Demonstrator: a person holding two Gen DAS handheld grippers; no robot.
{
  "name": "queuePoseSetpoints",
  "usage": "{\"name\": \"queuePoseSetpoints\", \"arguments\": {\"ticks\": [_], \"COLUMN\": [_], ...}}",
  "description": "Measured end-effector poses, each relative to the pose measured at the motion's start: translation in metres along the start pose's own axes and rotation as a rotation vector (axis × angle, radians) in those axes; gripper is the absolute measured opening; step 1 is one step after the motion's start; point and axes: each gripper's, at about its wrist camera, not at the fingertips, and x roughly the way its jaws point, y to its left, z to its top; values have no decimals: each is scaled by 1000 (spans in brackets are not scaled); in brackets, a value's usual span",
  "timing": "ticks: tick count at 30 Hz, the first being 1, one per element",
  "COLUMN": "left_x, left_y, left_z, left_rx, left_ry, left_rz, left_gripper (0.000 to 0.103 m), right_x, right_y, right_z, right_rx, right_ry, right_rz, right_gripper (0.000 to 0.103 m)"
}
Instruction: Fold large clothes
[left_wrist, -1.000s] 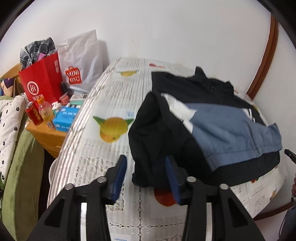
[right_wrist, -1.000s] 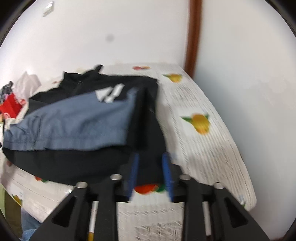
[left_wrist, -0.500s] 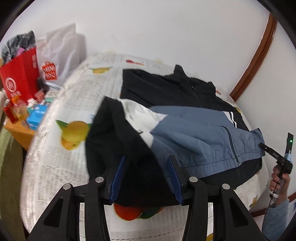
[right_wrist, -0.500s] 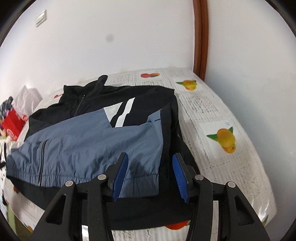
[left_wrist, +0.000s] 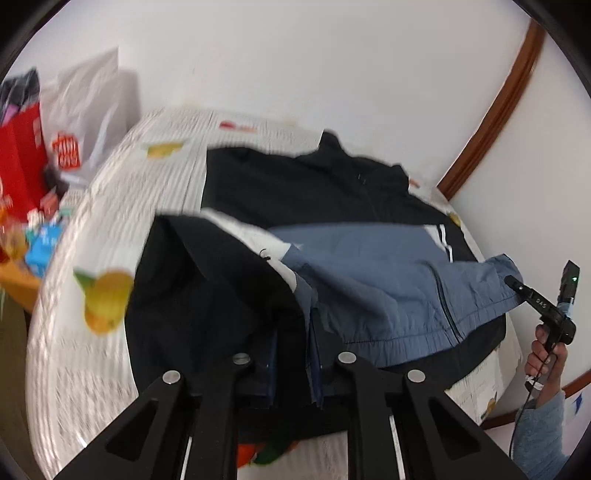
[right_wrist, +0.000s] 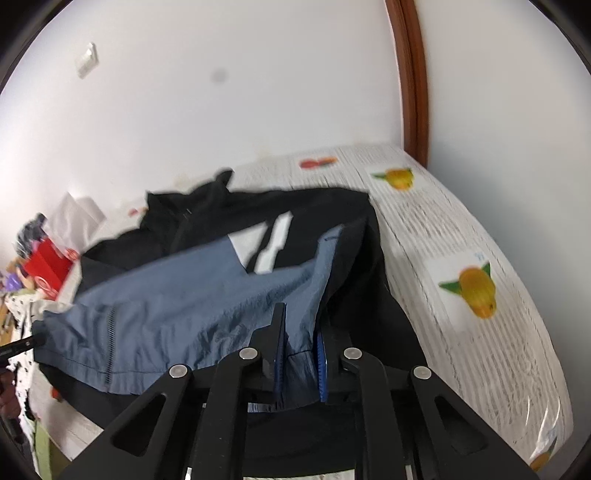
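Both the left gripper (left_wrist: 293, 363) and right gripper (right_wrist: 299, 354) are closing on the jacket (left_wrist: 369, 280) (red bag (left_wrist: 18, 155) holds clothes).

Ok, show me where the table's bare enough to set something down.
Bare cloth lies between the jacket and the table's left edge, around the orange print; also between the jacket's right side and the right edge, and along the far strip by the wall. Crowded: the red bag and clutter left of the table.
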Motion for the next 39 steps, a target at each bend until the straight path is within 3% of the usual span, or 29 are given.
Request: {"name": "queuePoseSetpoints", "arguments": {"ticks": [10, 16, 26, 28, 31, 33, 36, 39], "left_x": [21, 60, 108, 112, 111, 102, 83, 63], "left_y": [5, 15, 17, 15, 9, 3, -8, -15], "left_z": [63, 81, 90, 91, 92, 93, 92, 90], "left_rx": [-16, -43, -18, -11, 5, 26, 67, 91], "left_ry": [-64, -10, 49, 57, 65, 49, 10, -27], "left_rz": [19, 37, 68, 69, 49, 29, -10, -40], "left_gripper": [12, 13, 18, 22, 37, 52, 59, 65], "right_x": [2, 41, 97, 104, 107, 97, 77, 50], "right_y": [7, 12, -1, -3, -6, -7, 0, 11], "right_z": [47, 63, 60, 60, 62, 65, 69, 71], "right_rx": [29, 9, 43, 47, 59, 63, 35, -9], "right_ry": [-83, -51, 37, 55, 80, 77, 55, -9], "right_rz": [35, -5, -57, -74, -90, -72, -59, -69], "right_gripper": [12, 12, 16, 19, 27, 29, 32, 46]}}
